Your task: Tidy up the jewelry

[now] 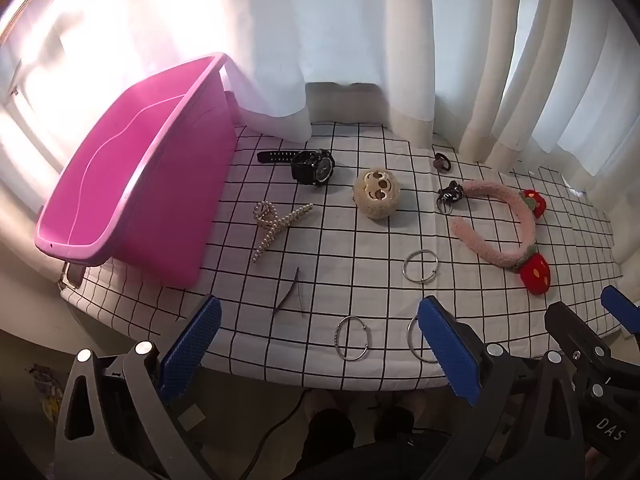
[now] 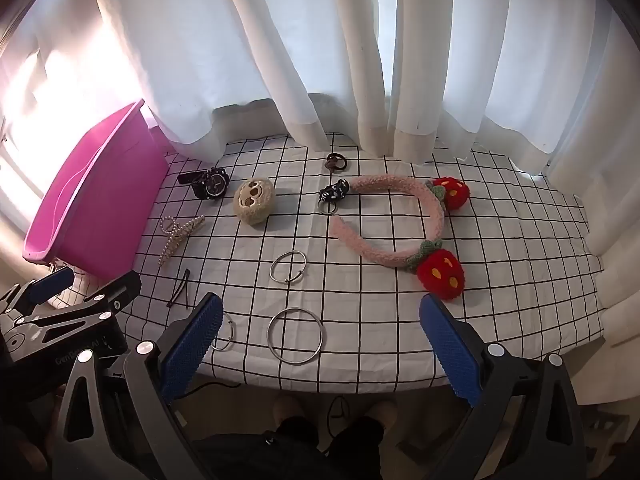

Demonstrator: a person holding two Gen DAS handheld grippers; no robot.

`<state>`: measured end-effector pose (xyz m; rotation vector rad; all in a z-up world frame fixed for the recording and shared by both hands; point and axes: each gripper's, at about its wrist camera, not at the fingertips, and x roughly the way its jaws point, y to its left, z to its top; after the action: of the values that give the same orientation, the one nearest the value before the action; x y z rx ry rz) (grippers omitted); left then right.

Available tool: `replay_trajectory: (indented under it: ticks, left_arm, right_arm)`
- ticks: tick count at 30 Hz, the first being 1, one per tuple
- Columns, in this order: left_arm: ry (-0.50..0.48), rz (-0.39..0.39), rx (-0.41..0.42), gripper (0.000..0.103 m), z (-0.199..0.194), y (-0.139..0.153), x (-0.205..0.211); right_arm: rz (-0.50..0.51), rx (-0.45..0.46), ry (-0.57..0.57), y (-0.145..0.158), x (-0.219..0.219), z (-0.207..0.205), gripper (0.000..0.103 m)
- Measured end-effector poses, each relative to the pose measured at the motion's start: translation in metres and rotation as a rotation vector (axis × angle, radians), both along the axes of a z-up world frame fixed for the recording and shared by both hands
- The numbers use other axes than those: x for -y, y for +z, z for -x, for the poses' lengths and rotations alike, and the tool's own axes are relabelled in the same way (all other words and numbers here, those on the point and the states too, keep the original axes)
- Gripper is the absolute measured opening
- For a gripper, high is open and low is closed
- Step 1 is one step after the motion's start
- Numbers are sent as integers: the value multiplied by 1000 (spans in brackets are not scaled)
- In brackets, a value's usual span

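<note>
Bin [image 1: 132, 176]: pink, at the table's left edge, tilted with its mouth up; no jewelry visible inside, likely the place for sorted pieces.
Clip [image 1: 276, 224]: pearl, just right of the bin.
Hairpin [image 1: 290, 294]: dark, toward the near edge.
Watch [image 1: 312, 166]: black, toward the far edge.
Plush [image 1: 377, 194]: beige, mid-table.
Bangles: one [image 1: 420, 266] mid-table, two [image 1: 353, 338] [image 2: 295, 336] at the near edge, closest to reach.
Headband [image 2: 404, 220]: pink with strawberries, right of centre.
Table [image 2: 500, 240]: checked cloth, every piece lying loose, so sorting looks unstarted.
Left gripper [image 1: 316, 348]: jaws wide apart, empty, above the near edge.
Right gripper [image 2: 320, 346]: jaws wide apart, empty, over a near bangle, probably lined up for it.
</note>
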<state>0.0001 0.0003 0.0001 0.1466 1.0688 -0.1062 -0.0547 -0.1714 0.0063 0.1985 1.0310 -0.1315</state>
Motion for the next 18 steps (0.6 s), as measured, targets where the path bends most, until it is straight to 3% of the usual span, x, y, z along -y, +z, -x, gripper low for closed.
replay_trajectory:
  ticks: [18]
  left_arm:
    - [-8, -4, 5, 97, 2, 3, 0]
  right_arm:
    - [5, 0, 0, 1, -2, 2, 94]
